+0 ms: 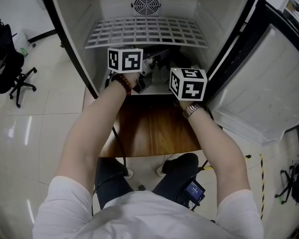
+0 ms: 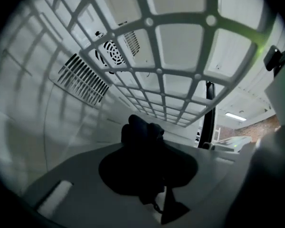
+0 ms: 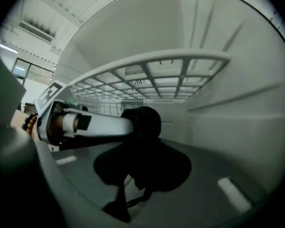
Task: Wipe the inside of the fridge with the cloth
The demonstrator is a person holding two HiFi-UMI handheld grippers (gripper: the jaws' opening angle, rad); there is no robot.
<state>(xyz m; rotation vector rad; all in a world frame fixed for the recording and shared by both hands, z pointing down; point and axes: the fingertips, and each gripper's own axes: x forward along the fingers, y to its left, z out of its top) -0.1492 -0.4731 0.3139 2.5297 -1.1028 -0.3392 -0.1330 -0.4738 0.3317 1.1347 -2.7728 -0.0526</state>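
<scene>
Both grippers reach level into the open fridge (image 1: 70,14), under its white wire shelf (image 1: 146,32). In the head view only their marker cubes show, the left cube (image 1: 125,60) and the right cube (image 1: 188,83); the tips are hidden below the shelf. A dark bunched cloth (image 2: 140,133) sits in my left gripper (image 2: 141,144), which is shut on it. The same cloth (image 3: 145,120) is also pinched in my right gripper (image 3: 142,129). The right gripper view shows the left gripper's white body (image 3: 92,125) coming in from the left and meeting the cloth.
A round fan vent (image 1: 146,4) and a slotted grille (image 2: 83,80) are on the back wall. The fridge door (image 1: 269,78) stands open at the right. The fridge rests on a wooden table (image 1: 149,128). An office chair (image 1: 10,66) stands at the far left.
</scene>
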